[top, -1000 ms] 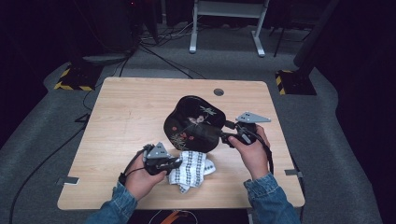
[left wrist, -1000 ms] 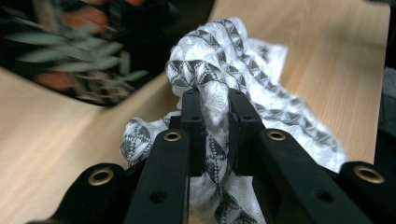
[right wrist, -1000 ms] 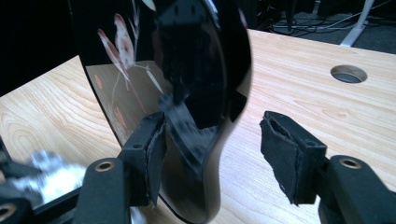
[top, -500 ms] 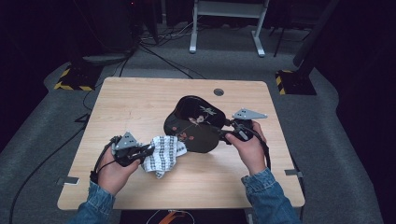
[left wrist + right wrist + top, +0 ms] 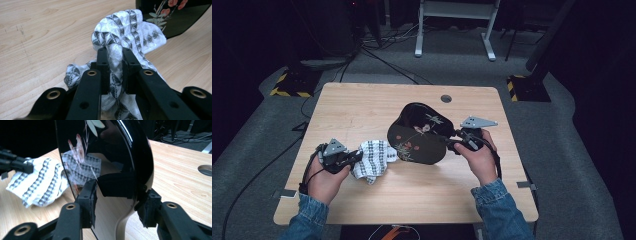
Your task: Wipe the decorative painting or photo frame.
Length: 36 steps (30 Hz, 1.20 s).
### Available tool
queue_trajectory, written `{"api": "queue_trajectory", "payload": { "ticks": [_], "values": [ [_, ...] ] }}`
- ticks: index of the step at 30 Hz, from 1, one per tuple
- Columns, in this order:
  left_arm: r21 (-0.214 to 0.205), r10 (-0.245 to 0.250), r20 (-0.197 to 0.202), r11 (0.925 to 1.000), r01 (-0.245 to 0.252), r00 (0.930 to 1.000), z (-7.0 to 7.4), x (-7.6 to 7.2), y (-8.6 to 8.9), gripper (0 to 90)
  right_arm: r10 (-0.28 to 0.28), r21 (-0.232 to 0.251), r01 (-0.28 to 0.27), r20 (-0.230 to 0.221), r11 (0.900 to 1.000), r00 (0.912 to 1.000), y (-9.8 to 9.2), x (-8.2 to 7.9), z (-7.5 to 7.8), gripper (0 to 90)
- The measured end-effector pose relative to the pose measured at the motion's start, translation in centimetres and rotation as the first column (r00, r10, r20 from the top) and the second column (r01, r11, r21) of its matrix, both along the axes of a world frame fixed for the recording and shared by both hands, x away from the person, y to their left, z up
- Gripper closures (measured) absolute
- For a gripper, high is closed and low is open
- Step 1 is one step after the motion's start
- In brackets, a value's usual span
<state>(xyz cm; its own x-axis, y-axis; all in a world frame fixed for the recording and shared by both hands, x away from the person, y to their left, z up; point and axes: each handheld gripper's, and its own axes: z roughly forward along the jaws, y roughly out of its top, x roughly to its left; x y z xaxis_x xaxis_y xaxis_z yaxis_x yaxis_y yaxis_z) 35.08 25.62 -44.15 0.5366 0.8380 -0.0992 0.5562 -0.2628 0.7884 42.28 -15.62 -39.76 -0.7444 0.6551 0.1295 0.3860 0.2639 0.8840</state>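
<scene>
A black lacquered plate (image 5: 419, 135) painted with flowers stands tilted on its edge on the wooden table (image 5: 362, 110). My right gripper (image 5: 451, 142) clamps its right rim. In the right gripper view the jaws (image 5: 119, 200) have just been closing, and a pad now lies against each face of the plate (image 5: 112, 150). My left gripper (image 5: 358, 157) is shut on a white cloth with a grey pattern (image 5: 374, 159), left of the plate. In the left gripper view the cloth (image 5: 130, 27) bunches between the jaws (image 5: 115, 52), with the plate (image 5: 180, 20) behind it.
A round cable hole (image 5: 446, 98) sits near the table's far edge. Bare wood lies to the far left and along the near edge. Beyond the table, a white stand (image 5: 452, 25) and cables lie on the grey floor.
My left gripper has carried the cloth to the left, away from the plate's face. The right hand has stayed put with the plate.
</scene>
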Motion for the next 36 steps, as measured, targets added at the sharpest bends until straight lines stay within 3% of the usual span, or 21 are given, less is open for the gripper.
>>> {"api": "queue_trajectory", "payload": {
  "ticks": [8,12,15,20,28,36],
  "values": [
    [-0.001,0.004,0.012,1.0000,-0.004,0.9999,0.1,0.4,-0.2,79.1,0.072,0.003,-0.072,-0.007,0.9974,0.9974,-0.3,-0.3,0.0,66.0],
    [-0.003,0.005,0.014,1.0000,-0.005,0.9999,0.1,0.7,-0.2,79.1,0.146,0.016,-0.146,-0.024,0.9891,0.9889,-0.5,-0.6,0.1,73.5],
    [-0.004,0.008,0.016,1.0000,-0.008,0.9998,0.1,1.0,0.0,79.1,0.203,0.054,-0.201,-0.033,0.9781,0.9787,-0.5,-0.8,0.0,78.8],
    [-0.004,0.026,0.016,0.9996,-0.026,0.9995,0.1,1.2,0.3,79.0,0.203,0.056,-0.201,-0.035,0.9780,0.9785,-0.6,-1.0,0.0,79.0],
    [0.041,0.097,0.044,0.9942,-0.099,0.9943,0.5,1.8,1.1,79.0,0.215,0.063,-0.212,-0.043,0.9752,0.9757,-0.7,-1.4,-0.2,78.9],
    [0.066,0.045,0.052,0.9967,-0.048,0.9976,0.2,2.8,-0.9,79.1,0.229,0.068,-0.225,-0.046,0.9719,0.9725,-0.5,-2.2,-0.3,78.6]
  ]
}}
